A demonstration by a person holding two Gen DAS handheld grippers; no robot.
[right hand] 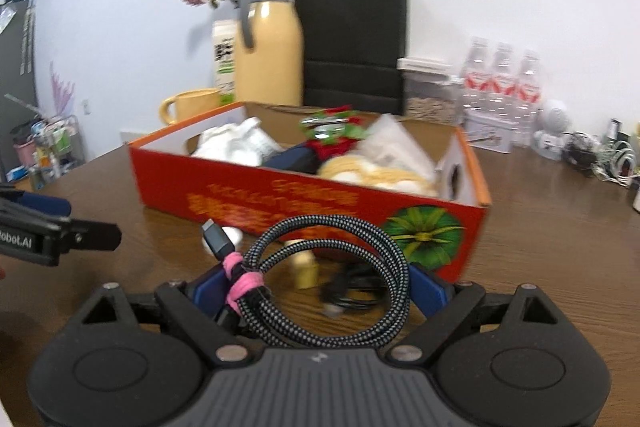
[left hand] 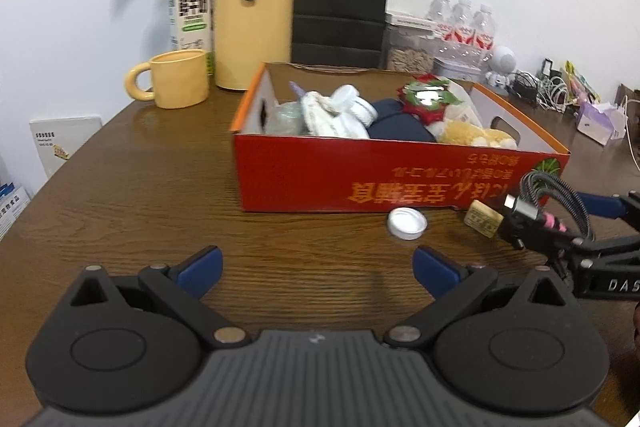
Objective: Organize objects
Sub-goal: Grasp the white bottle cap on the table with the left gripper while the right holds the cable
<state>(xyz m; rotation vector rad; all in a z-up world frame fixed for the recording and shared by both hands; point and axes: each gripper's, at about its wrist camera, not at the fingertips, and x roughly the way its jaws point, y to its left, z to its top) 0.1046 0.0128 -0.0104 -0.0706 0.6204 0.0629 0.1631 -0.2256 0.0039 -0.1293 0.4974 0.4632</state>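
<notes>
Cable (right hand: 320,279): sitting squeezed in the right gripper (right hand: 320,291)
Left gripper (left hand: 316,267): hanging wide open, holding nothing
Box (left hand: 400,179): filling up with things
Waiting outside: cap (left hand: 407,223), small block (left hand: 483,223)

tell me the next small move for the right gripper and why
Probably lift the coiled cable up and forward over the near wall of the red box, then drop it in. The right gripper is clamped on the coil just short of that box, which already holds other collected things.
</notes>
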